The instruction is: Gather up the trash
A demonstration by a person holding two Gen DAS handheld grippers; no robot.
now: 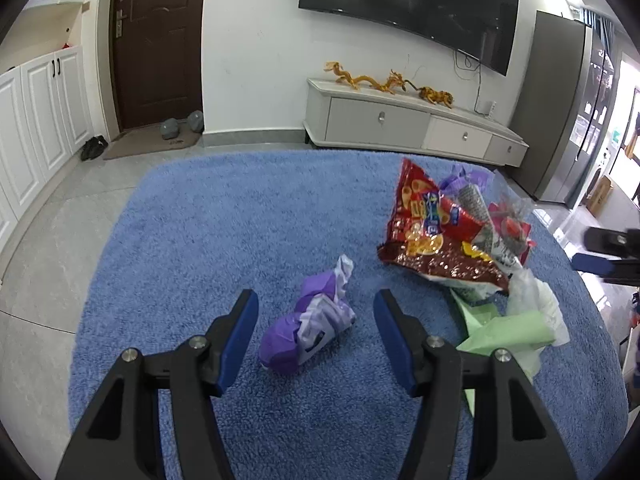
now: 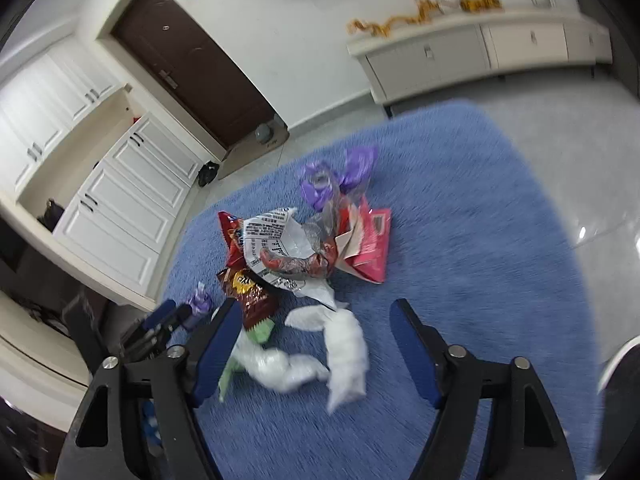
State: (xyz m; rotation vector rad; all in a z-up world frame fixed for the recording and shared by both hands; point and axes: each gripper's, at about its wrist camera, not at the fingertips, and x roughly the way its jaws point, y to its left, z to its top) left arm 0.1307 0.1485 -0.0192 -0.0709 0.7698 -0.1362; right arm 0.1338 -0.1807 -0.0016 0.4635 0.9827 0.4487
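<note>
Trash lies on a blue rug (image 1: 224, 216). A crumpled purple and white wrapper (image 1: 310, 322) lies between the open fingers of my left gripper (image 1: 316, 306), which holds nothing. To its right is a pile of red snack bags (image 1: 436, 236), green paper (image 1: 504, 332) and white plastic (image 1: 536, 296). My right gripper (image 2: 316, 312) is open and empty above crumpled white plastic (image 2: 344, 354), with the snack-bag pile (image 2: 296, 248) and a purple wrapper (image 2: 340, 176) beyond it. The right gripper shows at the right edge of the left wrist view (image 1: 608, 252). The left gripper shows in the right wrist view (image 2: 168, 316).
A white TV cabinet (image 1: 412, 124) with golden dragon figures (image 1: 384, 82) stands against the far wall under a TV (image 1: 408, 4). A brown door (image 1: 158, 40) and white cupboards (image 1: 36, 120) are to the left. Grey tile floor (image 1: 40, 248) surrounds the rug.
</note>
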